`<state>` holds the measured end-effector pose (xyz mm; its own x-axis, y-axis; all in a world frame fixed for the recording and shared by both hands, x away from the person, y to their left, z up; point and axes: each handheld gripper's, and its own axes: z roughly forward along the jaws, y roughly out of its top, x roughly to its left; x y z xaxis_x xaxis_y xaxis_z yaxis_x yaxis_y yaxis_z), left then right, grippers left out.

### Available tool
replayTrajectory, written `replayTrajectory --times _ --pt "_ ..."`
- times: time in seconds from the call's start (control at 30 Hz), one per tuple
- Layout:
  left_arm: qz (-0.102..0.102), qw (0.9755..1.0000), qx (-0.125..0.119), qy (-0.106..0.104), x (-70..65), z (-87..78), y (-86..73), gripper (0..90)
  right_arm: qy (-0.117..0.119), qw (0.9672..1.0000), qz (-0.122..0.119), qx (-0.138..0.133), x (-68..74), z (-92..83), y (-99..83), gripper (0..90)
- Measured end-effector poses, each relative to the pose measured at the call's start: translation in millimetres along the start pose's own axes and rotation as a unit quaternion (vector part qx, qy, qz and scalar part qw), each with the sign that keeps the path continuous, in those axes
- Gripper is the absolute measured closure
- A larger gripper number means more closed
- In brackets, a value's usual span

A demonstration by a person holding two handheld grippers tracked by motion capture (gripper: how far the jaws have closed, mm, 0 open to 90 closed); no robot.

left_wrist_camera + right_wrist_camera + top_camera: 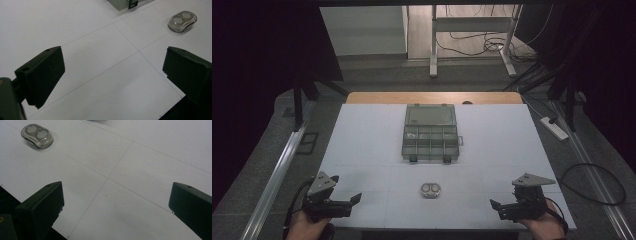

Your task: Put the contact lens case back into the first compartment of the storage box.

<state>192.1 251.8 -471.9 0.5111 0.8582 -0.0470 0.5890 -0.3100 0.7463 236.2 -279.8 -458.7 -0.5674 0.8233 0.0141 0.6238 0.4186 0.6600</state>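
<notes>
left gripper [355, 199]: near edge of the table, well to the left of the small clear case, held in a hand [307, 225]; jaws spread wide, nothing between them; in the left gripper view [113, 67] only bare tabletop lies between the two black jaws
right gripper [494, 205]: near edge too, well to the right of the small clear case, held in a hand [544, 226]; jaws spread wide, pinching nothing; the right gripper view [116, 197] shows bare tabletop between them
small clear case [431, 190]: lies flat on the white tabletop, about midway between the two grippers, touched by neither; two round pale discs inside, side by side; also seen far off in both gripper views [182, 21] [37, 136]
table [362, 145]: white top with thin grid lines
compartment box [431, 133]: straight beyond the small clear case, apart from it, lid standing open at the back, two latches on the near side
wooden strip [432, 97]: behind the compartment box, at the far edge of the table
</notes>
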Motion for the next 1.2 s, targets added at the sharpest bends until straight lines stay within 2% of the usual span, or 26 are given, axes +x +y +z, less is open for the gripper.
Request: replayTrajectory --times 0.2,0.33,0.57,0.73,1.03,1.2 --pt "0.001 1.0000 0.002 0.001 -0.8 0.4 0.3 4.0 0.031 0.9994 -0.006 -0.016 5.5 4.2 7.4 0.0" --pt "0.002 1.0000 0.002 0.002 -0.9 0.2 0.1 4.0 0.045 0.9989 -0.010 -0.014 7.5 8.5 9.9 0.0" --pt "0.002 1.0000 0.003 0.003 -1.2 0.5 0.2 4.0 0.051 0.9985 -0.011 -0.019 9.5 10.4 11.5 0.0" --pt "0.002 1.0000 0.003 0.003 -1.0 0.3 0.0 4.0 0.057 0.9970 -0.037 -0.038 12.4 10.9 14.1 0.0" --pt "0.001 1.0000 0.004 0.004 -0.9 0.4 0.1 4.0 0.086 0.9951 -0.043 -0.024 17.2 17.6 23.4 0.0" --pt "0.000 1.0000 0.004 0.004 -1.1 0.7 0.1 4.0 0.089 0.9947 -0.046 -0.022 19.8 21.2 26.6 0.0"
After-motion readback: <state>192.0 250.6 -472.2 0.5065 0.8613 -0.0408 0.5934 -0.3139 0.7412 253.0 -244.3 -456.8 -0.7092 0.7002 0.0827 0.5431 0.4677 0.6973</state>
